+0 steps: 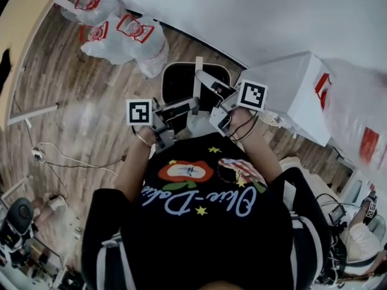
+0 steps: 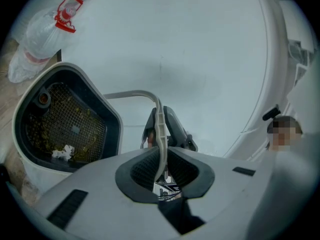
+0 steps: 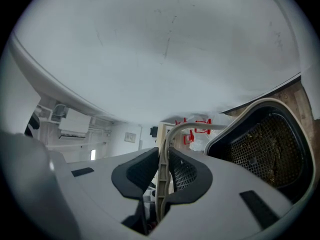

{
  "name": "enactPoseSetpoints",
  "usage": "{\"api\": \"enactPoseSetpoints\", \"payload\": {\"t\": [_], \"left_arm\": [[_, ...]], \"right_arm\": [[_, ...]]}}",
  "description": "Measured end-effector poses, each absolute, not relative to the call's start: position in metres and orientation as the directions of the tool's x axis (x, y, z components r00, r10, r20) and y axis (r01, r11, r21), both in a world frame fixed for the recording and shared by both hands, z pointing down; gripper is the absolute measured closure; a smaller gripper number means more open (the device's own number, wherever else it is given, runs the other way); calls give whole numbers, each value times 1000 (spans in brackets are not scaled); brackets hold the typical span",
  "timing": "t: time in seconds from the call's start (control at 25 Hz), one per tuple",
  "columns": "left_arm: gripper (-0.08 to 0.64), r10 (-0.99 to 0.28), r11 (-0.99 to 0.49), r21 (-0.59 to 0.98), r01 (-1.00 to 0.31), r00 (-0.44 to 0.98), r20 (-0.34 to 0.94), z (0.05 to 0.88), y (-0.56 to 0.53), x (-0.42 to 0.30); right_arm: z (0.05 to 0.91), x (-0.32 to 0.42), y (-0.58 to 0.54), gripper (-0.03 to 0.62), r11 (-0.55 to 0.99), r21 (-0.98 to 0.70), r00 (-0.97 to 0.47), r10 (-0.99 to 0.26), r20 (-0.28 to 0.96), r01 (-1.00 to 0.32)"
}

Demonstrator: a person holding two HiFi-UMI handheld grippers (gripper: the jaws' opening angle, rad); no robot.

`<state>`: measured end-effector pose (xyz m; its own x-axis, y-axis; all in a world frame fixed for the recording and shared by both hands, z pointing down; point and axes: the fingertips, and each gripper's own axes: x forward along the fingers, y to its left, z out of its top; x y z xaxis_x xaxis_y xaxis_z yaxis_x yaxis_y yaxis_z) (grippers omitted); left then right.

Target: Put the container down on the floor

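Note:
The container (image 1: 181,83) is a black bin with a cream rim and a mesh insert, hanging above the wooden floor (image 1: 78,119) in front of me. Its thin cream bail handle (image 1: 198,77) rises over it. My left gripper (image 1: 192,105) and right gripper (image 1: 204,78) are both shut on that handle. In the left gripper view the handle (image 2: 159,129) is pinched between the pads of the left gripper (image 2: 161,151), with the container (image 2: 65,124) lower left. In the right gripper view the handle (image 3: 164,159) is clamped in the right gripper (image 3: 162,174), with the container (image 3: 270,144) at the right.
White plastic bags with red print (image 1: 130,35) lie on the floor beyond the container by the white wall (image 1: 254,11). A white box (image 1: 290,95) stands to the right, and a wooden tabletop (image 1: 21,35) to the far left. Cables (image 1: 60,156) trail over the floor at left.

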<state>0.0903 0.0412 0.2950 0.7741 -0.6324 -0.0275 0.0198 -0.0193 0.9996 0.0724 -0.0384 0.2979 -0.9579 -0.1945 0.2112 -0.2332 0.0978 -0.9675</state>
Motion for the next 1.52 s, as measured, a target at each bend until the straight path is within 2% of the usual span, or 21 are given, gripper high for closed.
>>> {"api": "enactPoseSetpoints", "payload": {"t": [0.16, 0.56, 0.84, 1.52], "left_arm": [[514, -657, 1, 1000, -13, 754, 10, 320, 7, 75], [514, -703, 24, 1000, 10, 711, 10, 382, -34, 50], [514, -677, 53, 997, 48, 736, 0, 367, -31, 54], [514, -538, 79, 997, -24, 841, 63, 425, -34, 55]], "right_arm": [[322, 56, -72, 535, 80, -968, -963, -150, 225, -238], [388, 25, -109, 535, 61, -960, -961, -68, 268, -272], [372, 31, -109, 535, 70, -944, -944, -99, 315, -323], [428, 46, -115, 532, 12, -918, -905, -175, 388, -396]]}}
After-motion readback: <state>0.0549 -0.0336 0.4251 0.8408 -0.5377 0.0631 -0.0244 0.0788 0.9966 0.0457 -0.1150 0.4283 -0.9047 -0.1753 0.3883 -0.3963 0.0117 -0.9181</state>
